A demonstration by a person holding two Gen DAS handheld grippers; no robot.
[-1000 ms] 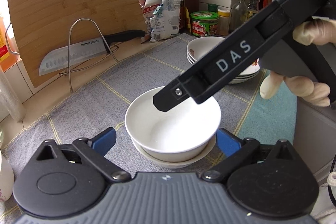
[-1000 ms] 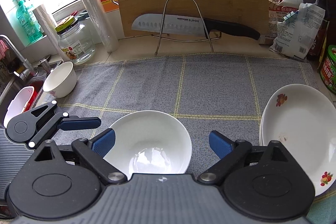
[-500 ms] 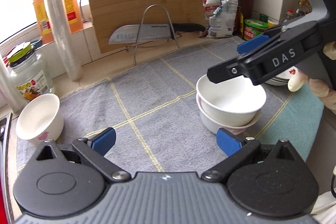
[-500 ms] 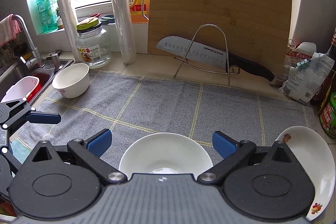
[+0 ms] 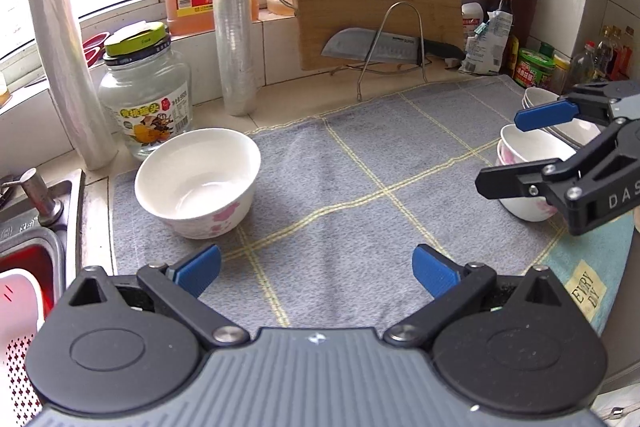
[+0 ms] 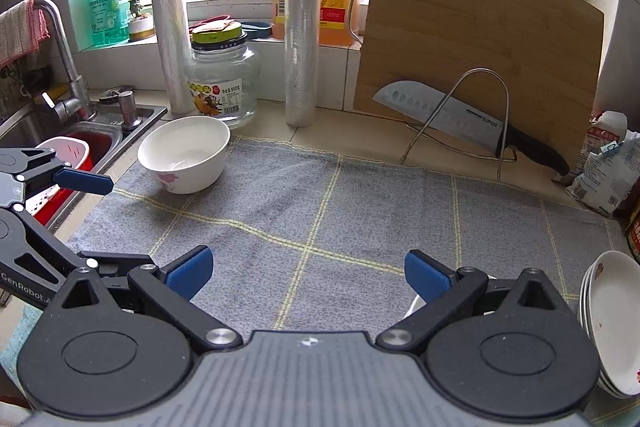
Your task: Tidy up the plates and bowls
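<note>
Both tools are wide open and hold nothing. The left tool point(image 5: 316, 267) hovers over the grey cloth point(image 5: 360, 179) on the tabletop, and a single white bowl point(image 5: 198, 183) stands near its left finger, close to the sink point(image 6: 80, 135). The right tool point(image 6: 306, 273) is beside the two stacked bowls point(image 5: 528, 167), with the stacked plates point(image 6: 612, 319) just behind them.

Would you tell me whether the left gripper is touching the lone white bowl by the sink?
Apart. The left wrist view shows grey cloth between the left gripper and the bowl.
</note>
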